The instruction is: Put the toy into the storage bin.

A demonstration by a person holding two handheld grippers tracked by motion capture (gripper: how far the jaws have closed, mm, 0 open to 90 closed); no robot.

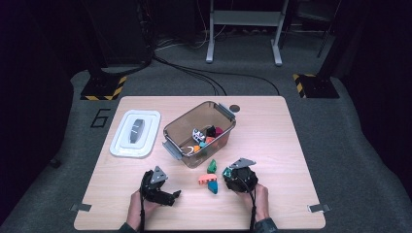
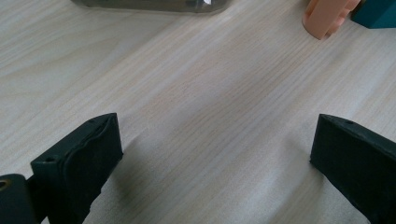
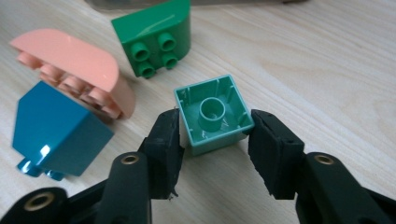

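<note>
We see a clear brown box (image 1: 200, 133) near the middle of the surface (image 1: 272, 145). It is open on top, with grey clips at its near-left and far-right ends. Inside it lie a few small toy blocks (image 1: 206, 136): a black one, a dark pink one, an orange one, a white one with dark spots and a bit of blue-green. Left of the box lies its white lid (image 1: 135, 133), flat, with a grey handle in the middle.

Just near of the box, three blocks sit close together on the surface: a dark green block (image 3: 153, 38) lying on its side so its bumps face us, a long peach block (image 3: 77, 65) with a round top, and a blue block (image 3: 56, 130) tipped over. The peach one touches the blue one.

Our right hand-held gripper (image 3: 215, 135) has a light green block (image 3: 215, 114) between its two black jaws. The block's hollow side faces the camera. The jaws are partly closed and sit against its left and right sides, so it looks held. It is just right of the other three blocks.

Our left hand-held gripper (image 2: 212, 154) rests low over the bare surface, near and left of the blocks. Its jaws are wide apart with nothing between them.

The surface is pale wood with rounded corners. A small dark round spot (image 1: 235, 108) sits by its far edge. Around it the floor (image 1: 340, 145) is grey carpet, with black cables (image 1: 204, 73), yellow-and-black striped feet (image 1: 103, 88) and a grey metal stand (image 1: 243, 29) far behind. The room is dark.
</note>
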